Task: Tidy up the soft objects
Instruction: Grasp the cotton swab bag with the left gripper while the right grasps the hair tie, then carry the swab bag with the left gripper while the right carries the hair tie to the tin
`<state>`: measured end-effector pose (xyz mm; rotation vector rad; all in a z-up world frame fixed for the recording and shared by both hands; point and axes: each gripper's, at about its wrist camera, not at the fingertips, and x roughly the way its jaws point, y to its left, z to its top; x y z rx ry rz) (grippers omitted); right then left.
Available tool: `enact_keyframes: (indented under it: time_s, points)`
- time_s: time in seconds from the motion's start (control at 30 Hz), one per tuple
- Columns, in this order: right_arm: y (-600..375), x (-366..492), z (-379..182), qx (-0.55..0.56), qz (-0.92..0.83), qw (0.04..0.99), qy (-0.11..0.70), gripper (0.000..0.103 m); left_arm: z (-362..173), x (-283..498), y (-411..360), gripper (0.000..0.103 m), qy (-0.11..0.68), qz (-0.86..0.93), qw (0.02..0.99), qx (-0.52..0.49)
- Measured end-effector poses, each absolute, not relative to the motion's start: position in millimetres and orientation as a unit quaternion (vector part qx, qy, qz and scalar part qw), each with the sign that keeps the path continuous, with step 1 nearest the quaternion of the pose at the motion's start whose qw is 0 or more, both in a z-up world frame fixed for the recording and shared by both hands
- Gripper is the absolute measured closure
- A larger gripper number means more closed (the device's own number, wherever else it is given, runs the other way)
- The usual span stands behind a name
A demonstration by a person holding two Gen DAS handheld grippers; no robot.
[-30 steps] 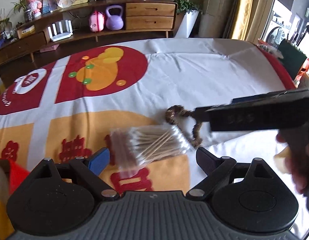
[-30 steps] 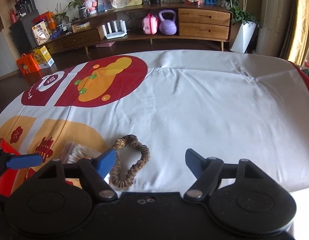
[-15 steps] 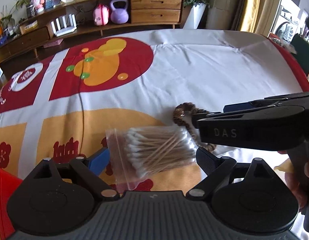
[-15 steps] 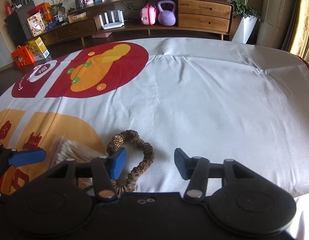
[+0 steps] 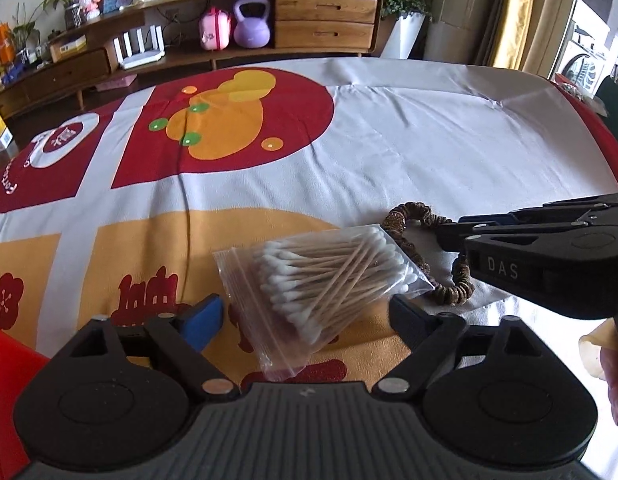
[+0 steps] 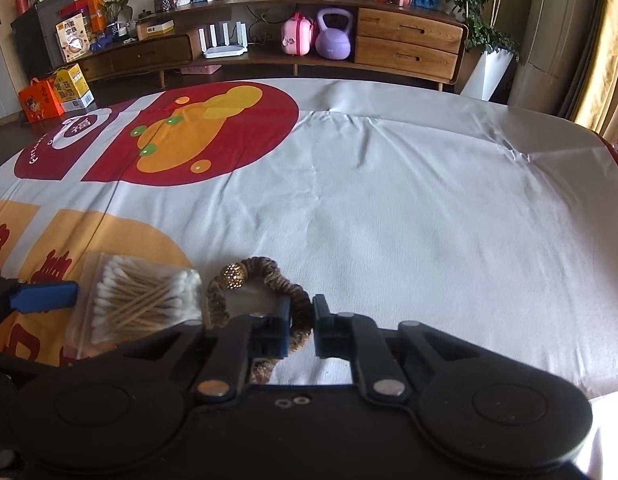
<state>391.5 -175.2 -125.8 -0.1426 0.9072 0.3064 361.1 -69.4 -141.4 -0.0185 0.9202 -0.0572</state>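
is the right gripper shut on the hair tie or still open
Shut on it: the right gripper has both fingers pressed against the brown hair tie.

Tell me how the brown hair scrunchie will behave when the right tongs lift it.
The scrunchie will probably droop: it is ruched fabric lying in a loose, uneven loop. The right tongs pinch only one side, so the rest should hang and swing. Its gold bead may weigh down that end. It looks light and unlikely to slip.

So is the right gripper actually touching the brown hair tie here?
Touching. The right wrist view shows the right gripper with both fingertips pressed against the brown hair tie, its band pinched between them.
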Motion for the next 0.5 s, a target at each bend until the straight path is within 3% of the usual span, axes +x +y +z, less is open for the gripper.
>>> enact_keyframes:
  time_s: [0.1,0.23,0.5]
  points:
    - [-177.5,387.9,-124.9,-0.064,0.149,0.886,0.433,0.094,-138.6,357.0,-68.3,0.044,0.437,-0.026,0.899,-0.004]
    - [-183.3,383.5,-120.8,-0.048,0.152,0.888,0.43,0.095,-135.6,351.7,-63.5,0.067,0.432,-0.034,0.901,-0.016]
    - [-201.9,365.8,-106.8,-0.028,0.18,0.884,0.431,0.095,-128.0,340.3,-56.5,0.069,0.448,-0.068,0.891,-0.024]
